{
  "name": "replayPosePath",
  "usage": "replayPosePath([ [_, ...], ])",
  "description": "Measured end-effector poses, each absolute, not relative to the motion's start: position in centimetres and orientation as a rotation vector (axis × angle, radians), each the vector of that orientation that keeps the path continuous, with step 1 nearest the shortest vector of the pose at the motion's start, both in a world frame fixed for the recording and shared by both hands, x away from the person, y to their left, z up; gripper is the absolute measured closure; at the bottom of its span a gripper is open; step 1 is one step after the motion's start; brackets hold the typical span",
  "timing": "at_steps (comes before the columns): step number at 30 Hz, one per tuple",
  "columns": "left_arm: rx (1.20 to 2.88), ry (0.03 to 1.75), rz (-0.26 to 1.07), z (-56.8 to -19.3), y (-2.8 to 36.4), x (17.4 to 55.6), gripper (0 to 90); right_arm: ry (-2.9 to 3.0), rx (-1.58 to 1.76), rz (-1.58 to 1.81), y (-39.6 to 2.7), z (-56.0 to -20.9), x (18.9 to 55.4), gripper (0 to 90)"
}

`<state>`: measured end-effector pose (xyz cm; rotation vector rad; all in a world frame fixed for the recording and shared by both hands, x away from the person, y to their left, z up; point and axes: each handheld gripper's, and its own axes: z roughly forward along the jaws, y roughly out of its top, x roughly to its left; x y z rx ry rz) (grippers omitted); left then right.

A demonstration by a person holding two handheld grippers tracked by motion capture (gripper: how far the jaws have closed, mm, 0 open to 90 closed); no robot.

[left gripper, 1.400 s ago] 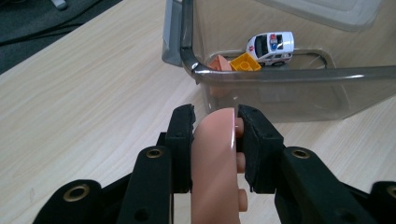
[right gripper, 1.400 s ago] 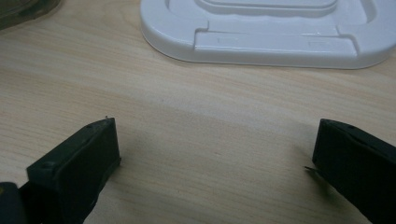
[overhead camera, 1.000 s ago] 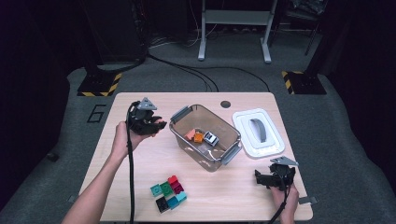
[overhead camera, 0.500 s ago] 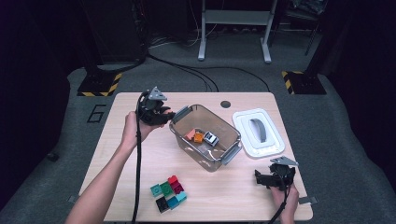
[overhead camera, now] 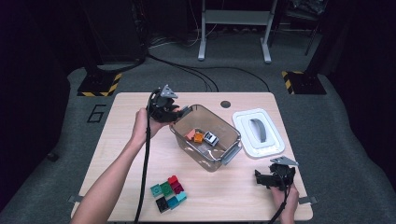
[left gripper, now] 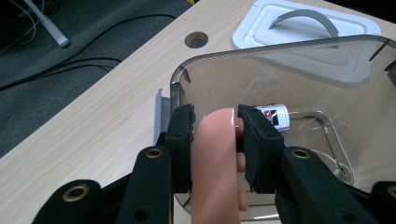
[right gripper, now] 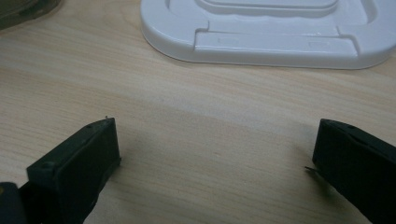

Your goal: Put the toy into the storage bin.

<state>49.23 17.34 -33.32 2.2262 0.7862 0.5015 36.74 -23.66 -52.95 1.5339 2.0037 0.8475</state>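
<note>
Here pale pink toy piece (left gripper: 219, 158), rounded, glossy, maybe peg-edged.

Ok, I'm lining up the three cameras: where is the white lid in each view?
High view: white lid, right of centre, beside the clear bin.
Left gripper view: top right, past the bin's far rim.
Right gripper view: along the top edge.
Shared landmark: the wooden table it lies on.
</note>
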Motion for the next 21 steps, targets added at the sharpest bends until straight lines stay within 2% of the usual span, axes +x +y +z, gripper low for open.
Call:
replayPosePath([
  [21, 2.284, 0.794, 0.472, -36.7, 15.7, 51.2, 66.8, 2.005, 1.534, 0.847, -23.7, -52.9, 36.7, 0.0],
])
